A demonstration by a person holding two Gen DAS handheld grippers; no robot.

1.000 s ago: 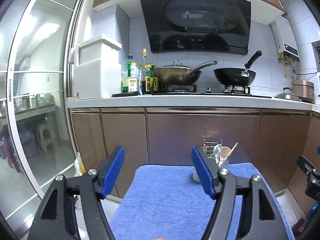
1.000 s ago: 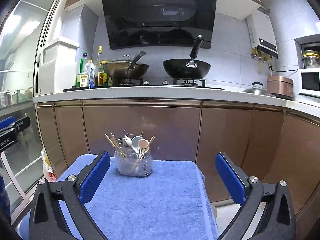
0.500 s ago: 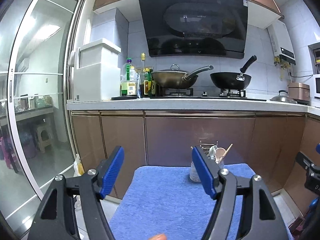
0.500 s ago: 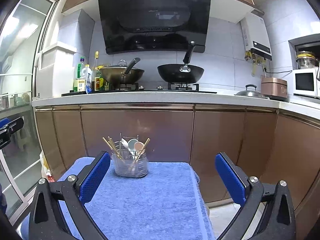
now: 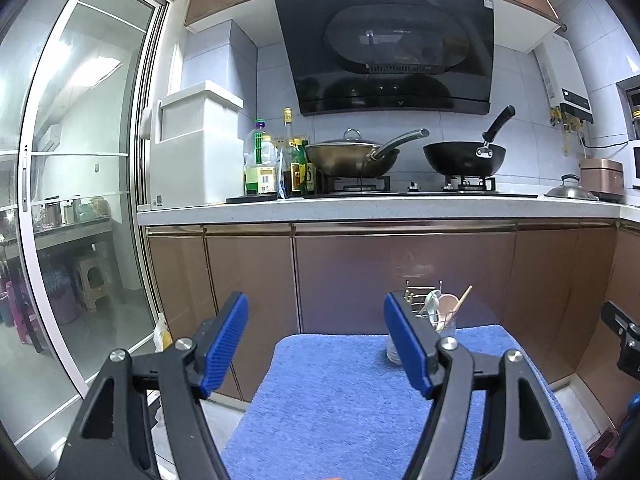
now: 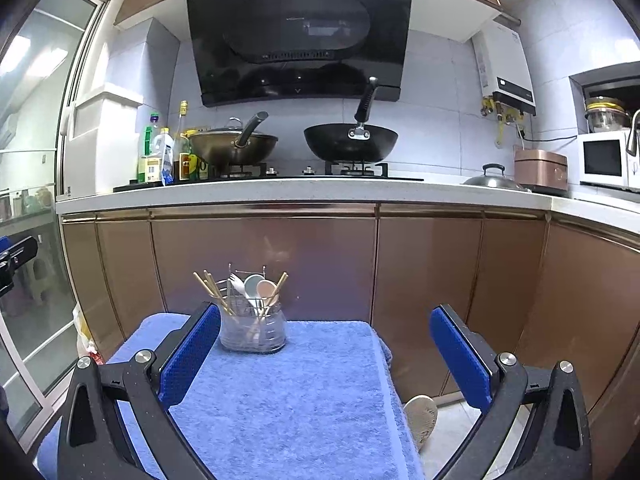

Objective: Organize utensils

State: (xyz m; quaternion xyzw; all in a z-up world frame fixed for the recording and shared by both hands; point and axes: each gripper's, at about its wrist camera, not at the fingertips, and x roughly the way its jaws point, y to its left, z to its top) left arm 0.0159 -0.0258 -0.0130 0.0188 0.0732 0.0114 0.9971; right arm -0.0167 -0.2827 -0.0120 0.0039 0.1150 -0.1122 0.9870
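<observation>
Tiled wall (image 6: 440, 92), brown cabinets (image 6: 264, 264), glass door (image 5: 80, 200)

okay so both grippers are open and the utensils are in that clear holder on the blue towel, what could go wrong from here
1. The clear holder stands near the far edge of the blue towel; a nudge might push it off.
2. The chopsticks lean outward, so the right hand-held gripper may snag them.
3. The left hand-held gripper half hides the holder in its view.

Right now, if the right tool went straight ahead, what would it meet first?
The right tool is open and empty. Probably the brown cabinet door past the blue towel; the utensil jar sits left of centre.
</observation>
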